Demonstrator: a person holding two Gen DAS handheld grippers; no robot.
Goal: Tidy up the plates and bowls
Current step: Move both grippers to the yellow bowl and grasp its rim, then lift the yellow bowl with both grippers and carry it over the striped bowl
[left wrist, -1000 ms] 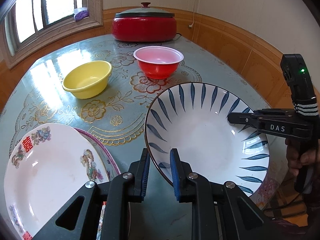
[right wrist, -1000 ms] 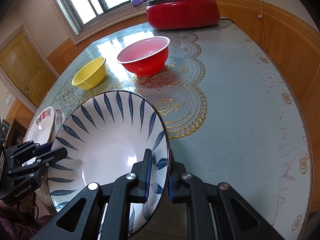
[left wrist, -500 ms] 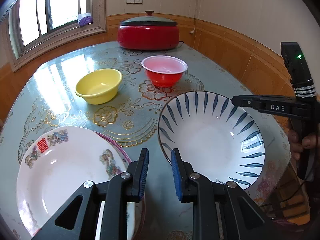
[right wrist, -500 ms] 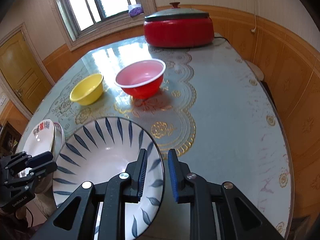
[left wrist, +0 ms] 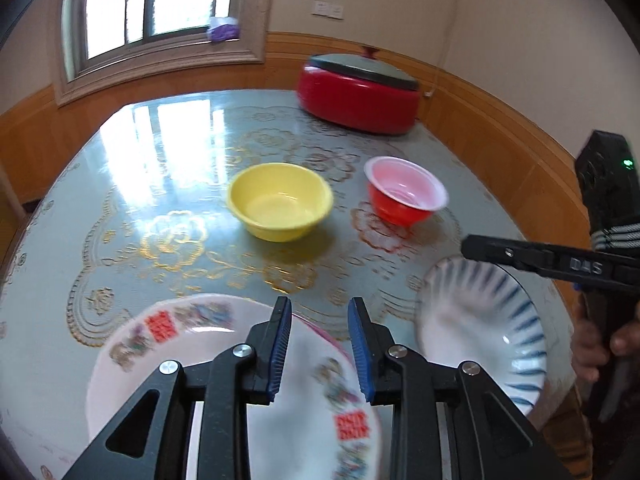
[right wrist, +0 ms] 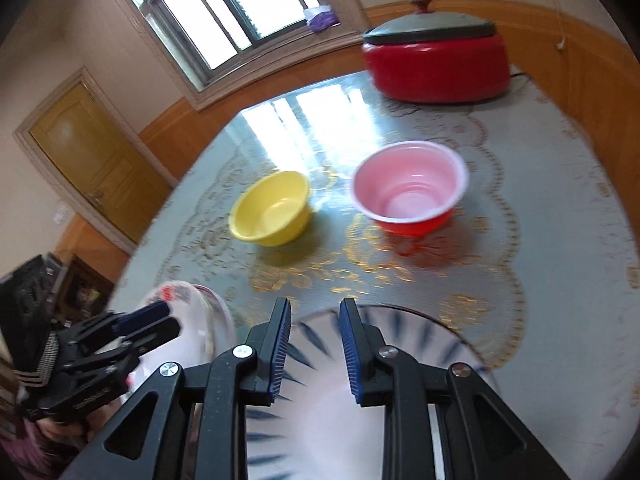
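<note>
Both claws are seen angled downward, side by side. The left claw and the right claw are being opened, with nothing gripped between their blue pads.

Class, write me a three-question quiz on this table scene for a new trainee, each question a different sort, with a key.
1. True or false: the yellow bowl sits nested inside the red bowl.
2. What pattern rings the big bowl under the right gripper?
3. The left gripper holds: A) a plate B) a bowl C) nothing.

Key
1. False; they stand apart.
2. Blue leaf strokes.
3. C; its jaws are opening above the plate, with nothing between them.
</note>
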